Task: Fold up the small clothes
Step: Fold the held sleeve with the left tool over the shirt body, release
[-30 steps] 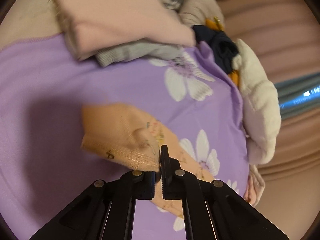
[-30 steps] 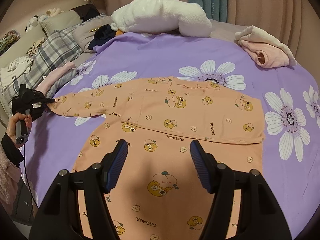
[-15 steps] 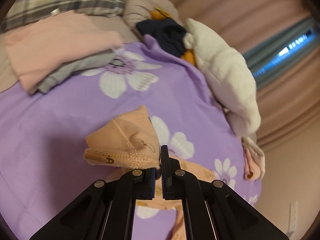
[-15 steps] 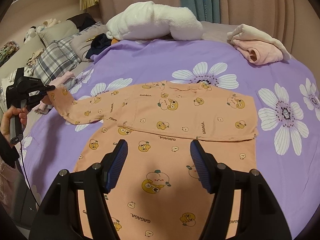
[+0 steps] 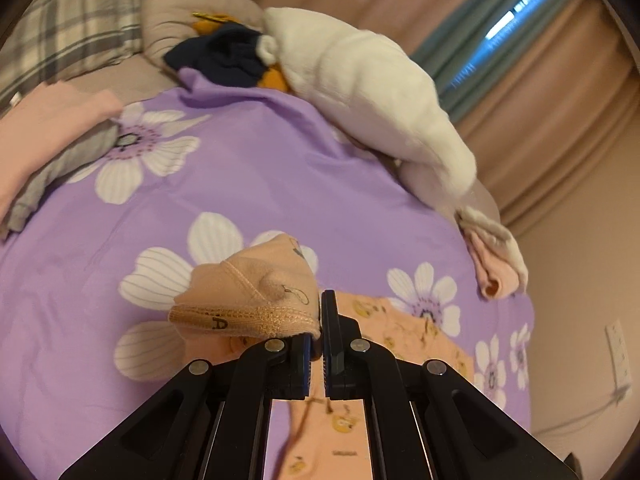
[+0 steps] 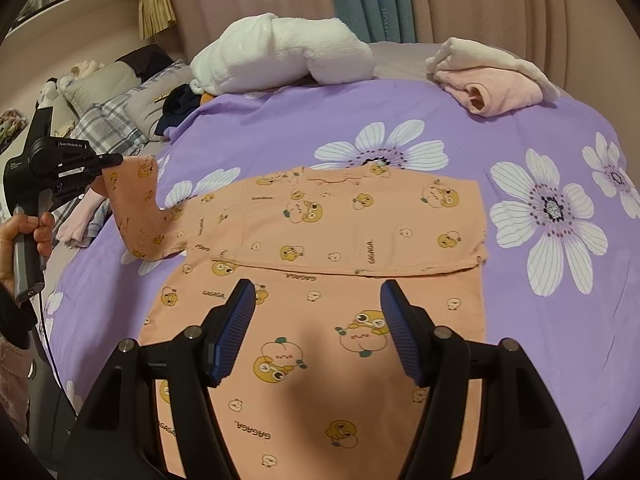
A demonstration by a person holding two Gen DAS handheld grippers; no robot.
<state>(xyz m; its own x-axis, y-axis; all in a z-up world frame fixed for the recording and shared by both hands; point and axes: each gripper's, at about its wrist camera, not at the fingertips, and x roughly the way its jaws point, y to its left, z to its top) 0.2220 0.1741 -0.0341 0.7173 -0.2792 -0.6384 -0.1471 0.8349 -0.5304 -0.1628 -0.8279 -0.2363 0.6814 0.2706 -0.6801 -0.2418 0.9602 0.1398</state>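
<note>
A small orange printed shirt [image 6: 340, 240] lies flat on the purple flowered bedspread [image 6: 540, 300], its right sleeve folded across the chest. My left gripper [image 5: 320, 320] is shut on the cuff of the left sleeve [image 5: 248, 296] and holds it up off the bed. In the right wrist view that sleeve [image 6: 136, 208] hangs lifted from the left gripper [image 6: 114, 159], held by a hand at the far left. My right gripper [image 6: 318, 328] hovers open over the shirt's lower half with nothing between its fingers.
A white fluffy pillow [image 6: 280, 56] and a folded pink and cream garment [image 6: 492, 76] lie at the back of the bed. Folded pink and grey clothes [image 5: 48, 136], a dark garment [image 5: 224, 56] and plaid bedding [image 5: 60, 32] sit on the left side.
My left gripper has raised the sleeve cuff off the bed and carried it inward toward the shirt's body, rolling as it went. The right gripper has drifted slightly and stayed open.
</note>
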